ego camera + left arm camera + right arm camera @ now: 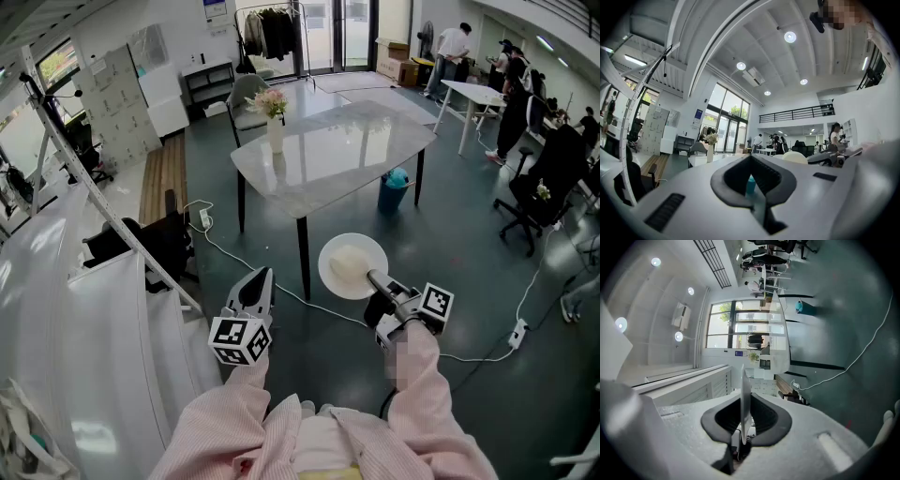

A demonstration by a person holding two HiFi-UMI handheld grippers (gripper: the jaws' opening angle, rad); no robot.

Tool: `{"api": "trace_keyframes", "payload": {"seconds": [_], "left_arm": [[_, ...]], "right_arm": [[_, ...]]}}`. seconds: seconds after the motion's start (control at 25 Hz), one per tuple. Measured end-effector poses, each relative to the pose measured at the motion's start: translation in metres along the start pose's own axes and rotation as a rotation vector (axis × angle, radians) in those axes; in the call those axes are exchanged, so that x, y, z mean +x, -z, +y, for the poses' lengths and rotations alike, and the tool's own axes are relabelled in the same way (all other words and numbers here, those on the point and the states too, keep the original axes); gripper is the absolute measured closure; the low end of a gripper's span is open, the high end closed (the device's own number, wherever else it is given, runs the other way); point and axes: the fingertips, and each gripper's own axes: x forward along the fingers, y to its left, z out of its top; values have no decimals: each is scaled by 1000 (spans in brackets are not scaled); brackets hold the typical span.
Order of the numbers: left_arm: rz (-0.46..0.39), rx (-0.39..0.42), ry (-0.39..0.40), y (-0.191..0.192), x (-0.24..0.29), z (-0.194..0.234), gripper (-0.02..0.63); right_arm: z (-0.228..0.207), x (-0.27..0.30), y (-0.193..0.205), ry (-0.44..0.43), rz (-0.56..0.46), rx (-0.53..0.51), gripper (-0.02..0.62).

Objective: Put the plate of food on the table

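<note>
A round white plate with a pale mound of food hangs over the dark floor, just in front of the near corner of the grey glossy table. My right gripper is shut on the plate's near rim. In the right gripper view the plate shows edge-on, clamped between the black pads, and the gripper is rolled on its side. My left gripper is held left of the plate, pointing forward, shut and holding nothing. In its own view the left gripper points at the table.
A white vase of pink flowers stands at the table's far left corner. A teal bin sits under the table. White cables and a power strip lie on the floor. White boards and a slanted rail fill the left. Chairs and several people are at the back right.
</note>
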Motion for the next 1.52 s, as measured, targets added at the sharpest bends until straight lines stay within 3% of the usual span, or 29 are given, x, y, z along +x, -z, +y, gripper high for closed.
{"api": "trace_keyframes", "payload": {"seconds": [0.88,1.16,1.52], "left_arm": [[7,-23,28,12,53,-29,611],[14,-38,26,17,109,-11,611],[33,-77,34,24,230,38,611]], "right_arm": [[-7,6,-46,13,5,24,565],[-22,44,-87,18,8,41,565],[-44,133,-165,38,16,42,565]]}}
